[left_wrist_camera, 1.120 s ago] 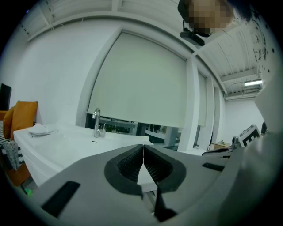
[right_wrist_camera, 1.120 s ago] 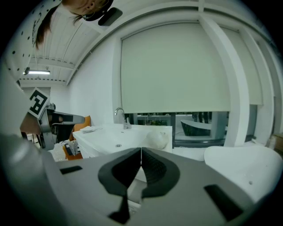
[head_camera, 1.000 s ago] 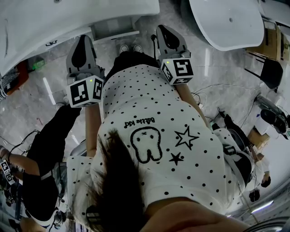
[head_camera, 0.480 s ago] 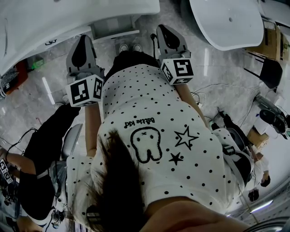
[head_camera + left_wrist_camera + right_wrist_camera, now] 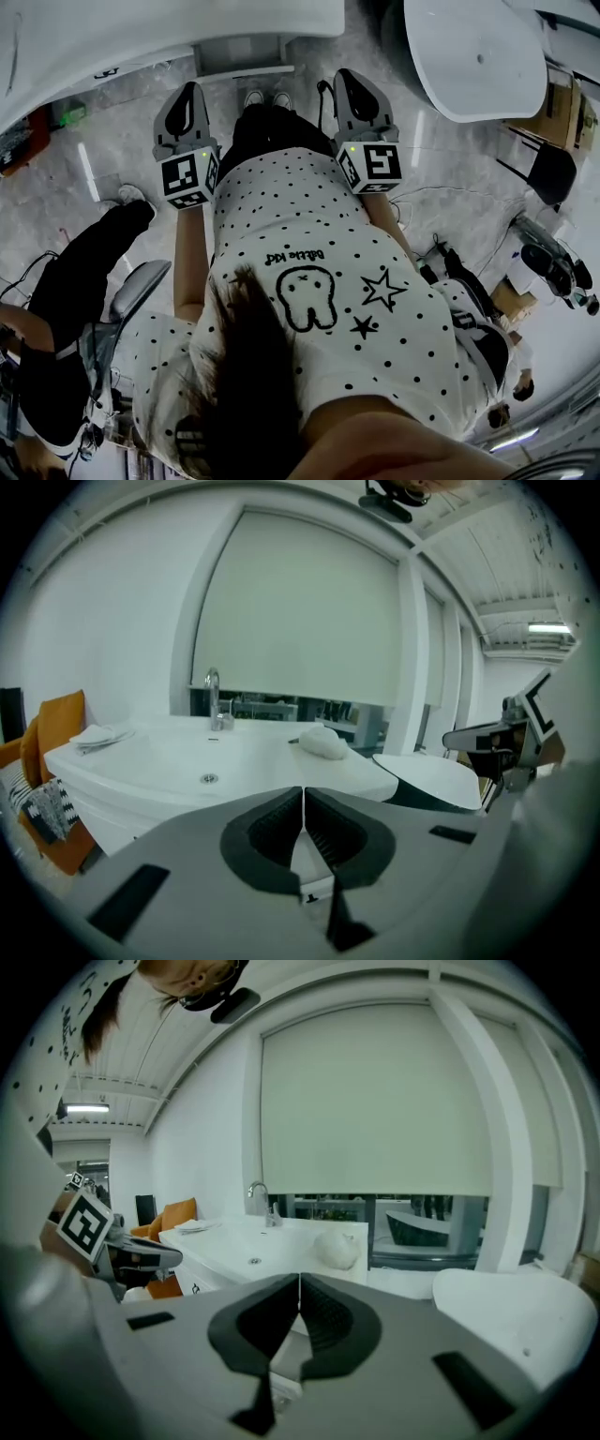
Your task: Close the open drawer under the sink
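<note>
In the head view the white sink counter [image 5: 141, 37] runs across the top, and a white drawer [image 5: 242, 56] juts out from under it just ahead of my shoes. My left gripper [image 5: 190, 94] points at the floor to the drawer's left. My right gripper [image 5: 352, 80] points to its right. Both are apart from the drawer. The left gripper [image 5: 303, 803] is shut with nothing between its jaws, and so is the right gripper [image 5: 299, 1290]. Both gripper views look over the basin [image 5: 202, 761] and faucet [image 5: 214, 700]; their own bodies hide the drawer.
A white bathtub [image 5: 473, 47] stands at the upper right. A person in dark clothes [image 5: 75, 300] sits on a chair at the left. Cables trail over the marble floor [image 5: 441, 178]. A white cloth lump [image 5: 322, 742] lies on the counter, and an orange chair [image 5: 56, 733] stands left of the sink.
My left gripper has dropped lower and now looks smaller in the head view. The right gripper has kept its place. The head view has shifted slightly.
</note>
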`<state>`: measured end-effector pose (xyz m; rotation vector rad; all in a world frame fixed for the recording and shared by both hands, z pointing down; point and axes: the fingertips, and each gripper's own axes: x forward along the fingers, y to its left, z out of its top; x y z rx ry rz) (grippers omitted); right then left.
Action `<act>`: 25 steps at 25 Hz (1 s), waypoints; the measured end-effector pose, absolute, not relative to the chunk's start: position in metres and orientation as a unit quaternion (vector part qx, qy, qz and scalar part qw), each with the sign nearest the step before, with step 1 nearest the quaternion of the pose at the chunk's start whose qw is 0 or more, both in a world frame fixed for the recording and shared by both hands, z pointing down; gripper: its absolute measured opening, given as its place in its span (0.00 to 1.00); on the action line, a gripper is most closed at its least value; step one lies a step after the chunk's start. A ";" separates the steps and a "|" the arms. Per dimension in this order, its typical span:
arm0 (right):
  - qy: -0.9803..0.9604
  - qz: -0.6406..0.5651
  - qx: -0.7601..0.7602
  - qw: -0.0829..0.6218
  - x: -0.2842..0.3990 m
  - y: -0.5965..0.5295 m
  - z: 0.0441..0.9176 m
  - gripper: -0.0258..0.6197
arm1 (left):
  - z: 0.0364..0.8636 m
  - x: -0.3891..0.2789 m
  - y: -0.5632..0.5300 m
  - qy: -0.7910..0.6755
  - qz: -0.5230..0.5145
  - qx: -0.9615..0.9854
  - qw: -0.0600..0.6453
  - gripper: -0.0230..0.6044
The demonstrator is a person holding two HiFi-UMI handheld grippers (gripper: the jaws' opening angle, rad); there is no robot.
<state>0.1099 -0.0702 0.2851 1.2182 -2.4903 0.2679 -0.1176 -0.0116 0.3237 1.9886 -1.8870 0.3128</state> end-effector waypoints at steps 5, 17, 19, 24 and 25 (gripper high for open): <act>-0.893 0.081 0.395 0.201 0.093 -0.064 0.296 0.06 | 0.376 -0.108 -0.013 -0.658 0.154 0.699 0.234 0.05; -0.888 0.121 0.386 0.220 0.101 -0.056 0.330 0.06 | 0.518 -0.067 -0.010 -0.616 0.213 0.694 0.305 0.15; -0.887 0.131 0.385 0.219 0.099 -0.056 0.338 0.06 | 0.545 -0.062 -0.009 -0.613 0.222 0.692 0.311 0.15; -0.889 0.146 0.376 0.215 0.086 -0.062 0.356 0.06 | 0.613 -0.058 -0.010 -0.607 0.240 0.678 0.339 0.19; -0.890 0.147 0.373 0.216 0.084 -0.063 0.360 0.06 | 0.626 -0.057 -0.009 -0.605 0.244 0.676 0.344 0.19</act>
